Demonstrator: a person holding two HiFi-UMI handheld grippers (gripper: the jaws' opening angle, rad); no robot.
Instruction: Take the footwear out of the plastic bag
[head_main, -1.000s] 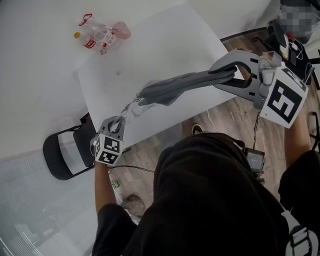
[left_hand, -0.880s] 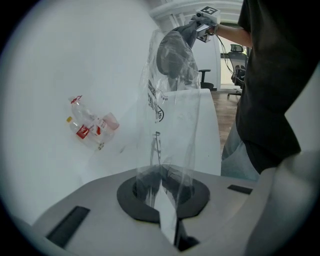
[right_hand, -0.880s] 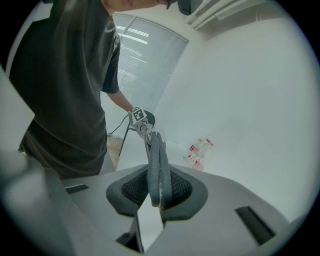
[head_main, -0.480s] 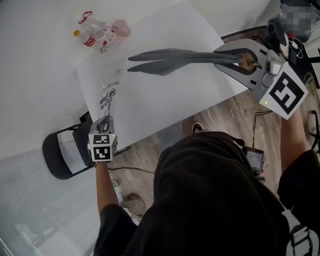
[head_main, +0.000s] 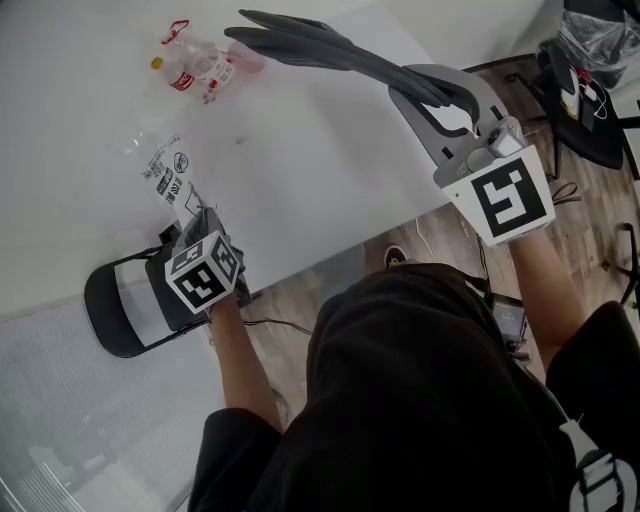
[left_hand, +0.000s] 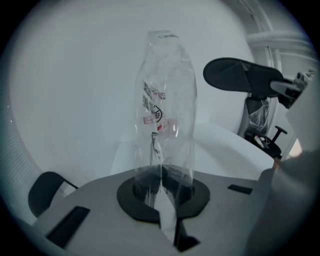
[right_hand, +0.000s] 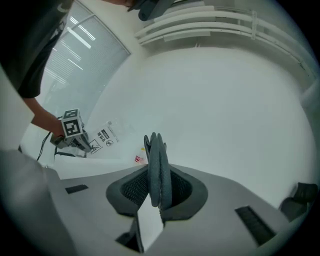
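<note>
Left tool (left_hand: 162, 186) pinched tight on clear bag (head_main: 166, 177) at counter (head_main: 330, 180) edge. Right tool (right_hand: 157, 192) clamped on gray footwear (head_main: 300, 42), out of bag, over counter's far side.

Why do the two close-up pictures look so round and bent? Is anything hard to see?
Left gripper view: wide lens curves everything, corners dark; the clear plastic bag glints. Right gripper view: same curving, footwear sharp. Head view: white table evenly lit.
</note>
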